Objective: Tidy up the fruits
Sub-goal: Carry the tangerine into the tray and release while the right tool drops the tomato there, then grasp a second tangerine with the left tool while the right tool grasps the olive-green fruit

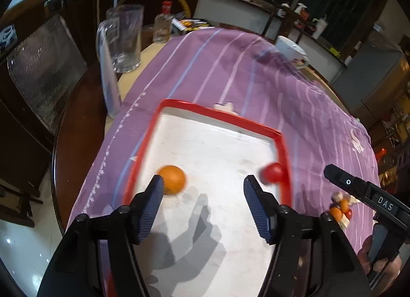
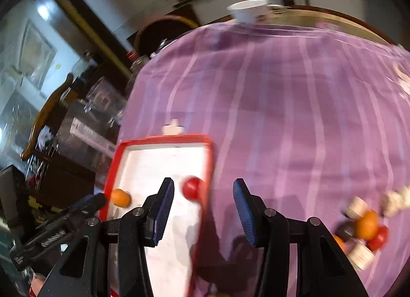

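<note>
A white tray with a red rim (image 1: 217, 111) (image 2: 164, 139) lies on the purple striped cloth. An orange (image 1: 173, 179) (image 2: 120, 197) lies in it at the left, a red tomato (image 1: 273, 172) (image 2: 192, 188) at its right rim. My left gripper (image 1: 203, 204) is open and empty above the tray, between the two fruits. My right gripper (image 2: 203, 211) is open and empty over the tray's right rim. A pile of small fruits and corks (image 2: 366, 225) (image 1: 340, 207) lies on the cloth to the right.
A glass mug (image 1: 125, 38) and a bottle (image 1: 162, 24) stand at the table's far left. A white cup (image 1: 290, 48) (image 2: 249, 10) stands at the far edge. The right gripper's body (image 1: 366, 194) shows in the left view.
</note>
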`<state>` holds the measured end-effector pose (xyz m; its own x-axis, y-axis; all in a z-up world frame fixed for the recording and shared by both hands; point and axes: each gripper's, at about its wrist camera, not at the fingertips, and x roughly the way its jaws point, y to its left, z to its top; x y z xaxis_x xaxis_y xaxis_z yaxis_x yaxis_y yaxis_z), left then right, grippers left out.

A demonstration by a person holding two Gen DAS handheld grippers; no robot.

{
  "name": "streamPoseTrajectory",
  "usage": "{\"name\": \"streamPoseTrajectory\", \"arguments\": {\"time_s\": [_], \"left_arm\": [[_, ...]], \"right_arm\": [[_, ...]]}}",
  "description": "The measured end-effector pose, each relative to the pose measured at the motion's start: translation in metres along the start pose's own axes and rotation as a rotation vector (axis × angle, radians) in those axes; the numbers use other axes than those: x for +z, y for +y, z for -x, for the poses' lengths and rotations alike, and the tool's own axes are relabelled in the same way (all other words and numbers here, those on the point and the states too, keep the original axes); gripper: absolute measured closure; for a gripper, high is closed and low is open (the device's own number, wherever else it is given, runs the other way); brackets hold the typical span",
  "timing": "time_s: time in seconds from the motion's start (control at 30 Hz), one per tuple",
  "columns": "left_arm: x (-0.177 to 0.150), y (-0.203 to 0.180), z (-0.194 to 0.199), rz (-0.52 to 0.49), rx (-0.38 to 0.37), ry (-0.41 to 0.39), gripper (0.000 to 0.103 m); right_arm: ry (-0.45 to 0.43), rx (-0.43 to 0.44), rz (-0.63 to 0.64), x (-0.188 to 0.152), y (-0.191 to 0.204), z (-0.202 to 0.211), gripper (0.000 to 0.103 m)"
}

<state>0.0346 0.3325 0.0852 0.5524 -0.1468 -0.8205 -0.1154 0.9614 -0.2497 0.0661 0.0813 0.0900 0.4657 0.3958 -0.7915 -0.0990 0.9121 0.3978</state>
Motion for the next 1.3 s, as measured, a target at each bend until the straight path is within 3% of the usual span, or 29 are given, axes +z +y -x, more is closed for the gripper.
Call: {"name": "streamPoseTrajectory", "arguments": {"time_s": [0.2,0.37,0.6,0.8,1.03,1.2,1.27,1.3], "left_arm": [[-0.026,-0.051,0.016,-0.077,-0.054,0.003,0.039],[-0.059,-0.095,0.008,-0.143,-0.118,0.074,0.039],[-0.094,-0.151,-0.008,-0.232,-0.127,0.147,0.039],[-0.108,-0.170,-0.011,-0.242,-0.101,0.151,0.039],[-0.119,-0.163,-0.001,-0.265,-0.088,0.126,0.039],[-0.126,-0.155,0.001,-0.260,-0.074,0.140,0.039],[-0.127,-0.157,0.000,-0.261,-0.072,0.145,0.039],[-0.127,-0.160,-0.001,-0.264,-0.073,0.145,0.039]], "right_arm": [[-0.060,-0.035,-0.111,-0.028,-0.066,0.052,0.050],[-0.090,-0.082,-0.218,-0.054,-0.132,0.089,0.050],[-0.081,-0.128,-0.281,-0.078,-0.188,0.108,0.050],[-0.010,-0.082,-0.199,-0.091,-0.185,0.097,0.050],[0.059,-0.027,0.006,-0.103,-0.147,0.074,0.050],[0.092,-0.073,0.126,-0.104,-0.125,0.053,0.051],[0.079,-0.098,0.159,-0.106,-0.120,0.050,0.053],[0.081,-0.101,0.172,-0.107,-0.119,0.049,0.064]]}}
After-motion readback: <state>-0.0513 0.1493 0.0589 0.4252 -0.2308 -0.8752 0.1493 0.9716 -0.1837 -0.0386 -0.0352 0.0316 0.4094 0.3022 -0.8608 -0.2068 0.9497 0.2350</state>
